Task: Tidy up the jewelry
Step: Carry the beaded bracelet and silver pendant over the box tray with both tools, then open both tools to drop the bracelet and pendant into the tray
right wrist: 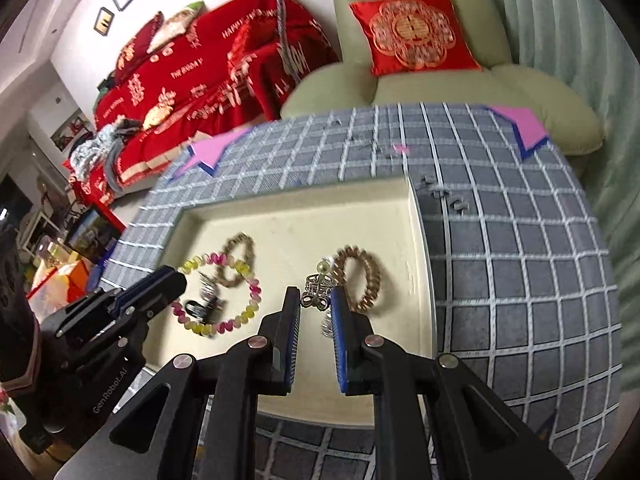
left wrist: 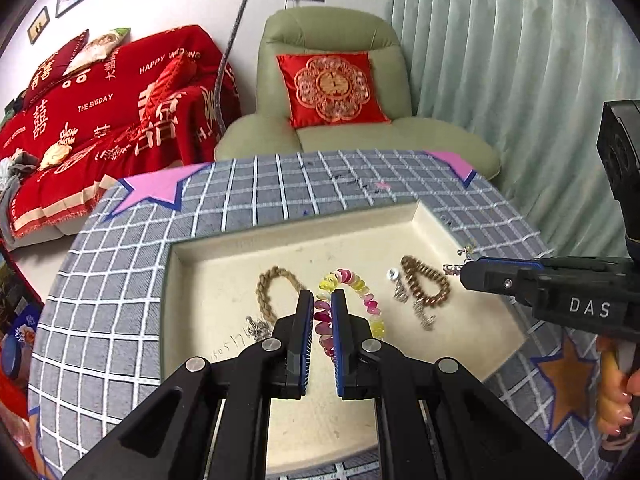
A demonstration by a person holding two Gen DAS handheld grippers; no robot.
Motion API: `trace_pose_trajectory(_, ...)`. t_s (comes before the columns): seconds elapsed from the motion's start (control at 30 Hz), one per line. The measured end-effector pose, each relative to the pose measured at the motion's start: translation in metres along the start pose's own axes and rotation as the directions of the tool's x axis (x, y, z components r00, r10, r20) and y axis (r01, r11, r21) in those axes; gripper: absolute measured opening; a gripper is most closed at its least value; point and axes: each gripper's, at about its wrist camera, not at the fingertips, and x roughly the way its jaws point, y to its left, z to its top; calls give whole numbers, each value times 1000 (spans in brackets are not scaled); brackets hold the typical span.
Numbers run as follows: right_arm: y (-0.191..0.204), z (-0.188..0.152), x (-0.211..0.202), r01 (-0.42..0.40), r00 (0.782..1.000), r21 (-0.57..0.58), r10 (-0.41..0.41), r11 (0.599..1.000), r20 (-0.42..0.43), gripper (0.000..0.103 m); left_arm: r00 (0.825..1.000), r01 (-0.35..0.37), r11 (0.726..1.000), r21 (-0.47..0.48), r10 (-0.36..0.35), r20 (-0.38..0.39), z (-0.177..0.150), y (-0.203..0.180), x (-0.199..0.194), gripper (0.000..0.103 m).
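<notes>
In the cream tray [left wrist: 208, 264] on the checked tabletop [left wrist: 120, 280] lay a pink-and-yellow bead bracelet [left wrist: 360, 292], a twisted gold bracelet [left wrist: 268, 292] and a gold chain bracelet [left wrist: 430, 280]. The left claw [left wrist: 322, 300] hung released over the beads. The right claw [right wrist: 314, 300], also released, straddled a small silver earring [right wrist: 316, 290], seemingly light, slippery and delicate, best pinched gently across its body.

A tray [left wrist: 208, 280] sits on the table [left wrist: 120, 280], nearer its right edge. In the tray lie three bracelets in a row: rope bracelet [left wrist: 272, 292] left, bead bracelet [left wrist: 360, 292] middle, chain bracelet [left wrist: 426, 280] by the right wall. An earring [left wrist: 394, 286] lies between the last two.
</notes>
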Motion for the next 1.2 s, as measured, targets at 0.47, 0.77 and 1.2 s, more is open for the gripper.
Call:
trace_pose_trajectory(0.47,-8,-23,46,32,996,-6,-32,999,-79,17,994,-49,997,66,55,-92,-16,-14,38,19)
trace_pose_trajectory(0.77,-12,-25,49,29,995,7,-28,1000,-92,20,990,-76,992,98,87,-114,-19,-19,44,19)
trace_pose_trajectory(1.2,-7,-17,16,-44,999,68,45,997,-12,50,992,-96,991,91,103,-74,-14,-19,18,19)
